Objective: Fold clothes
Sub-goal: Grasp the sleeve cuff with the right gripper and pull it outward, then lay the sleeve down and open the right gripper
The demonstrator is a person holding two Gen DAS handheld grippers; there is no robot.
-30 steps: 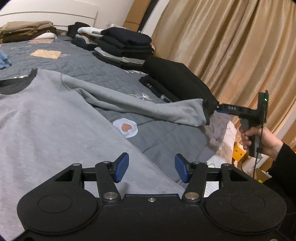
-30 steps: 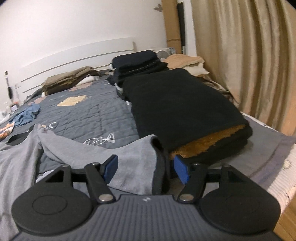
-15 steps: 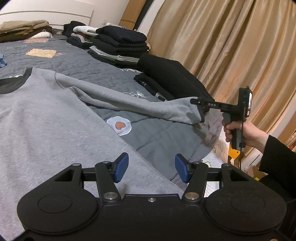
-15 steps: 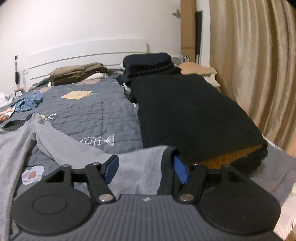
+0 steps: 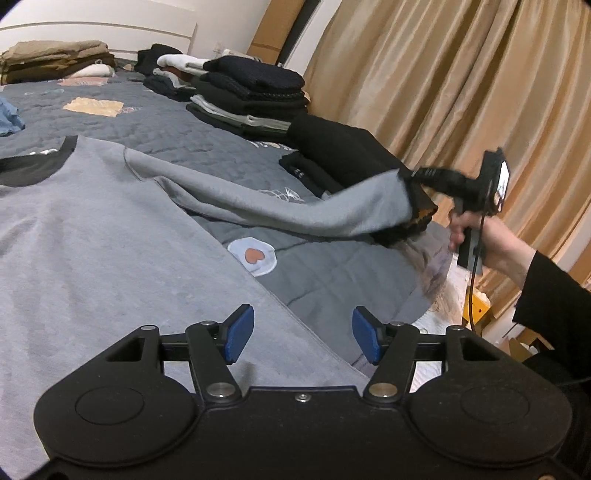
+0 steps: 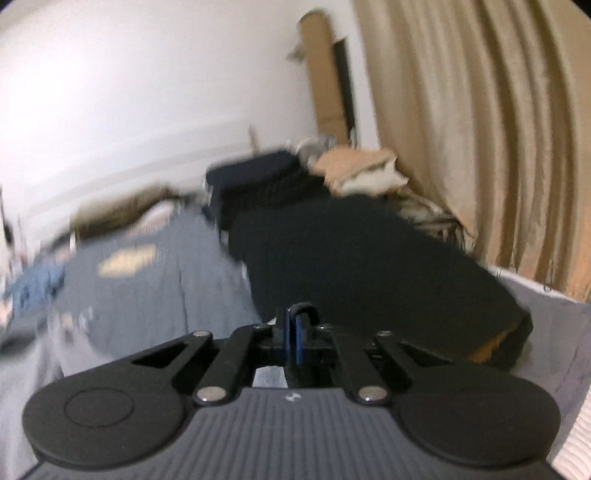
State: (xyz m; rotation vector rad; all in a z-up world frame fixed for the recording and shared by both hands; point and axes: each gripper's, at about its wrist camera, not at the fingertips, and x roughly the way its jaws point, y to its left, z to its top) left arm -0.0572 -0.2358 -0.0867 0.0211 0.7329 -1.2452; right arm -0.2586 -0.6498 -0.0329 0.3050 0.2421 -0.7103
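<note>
Between right fingers (image 6: 295, 332): sleeve cuff (image 5: 413, 206)

Ahead of the tool a bed spreads under a dark grey quilted cover (image 5: 173, 125) with small patches; beyond it stands a white slatted headboard (image 5: 110, 35) against a plain white wall (image 6: 147, 74). To the right hang long tan curtains (image 5: 461, 81), with a brown panel (image 6: 325, 74) beside them.

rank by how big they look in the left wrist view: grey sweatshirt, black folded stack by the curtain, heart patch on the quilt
1. grey sweatshirt, nearest the camera, which inflates it
2. black folded stack, farther back
3. heart patch, clearly smallest
</note>
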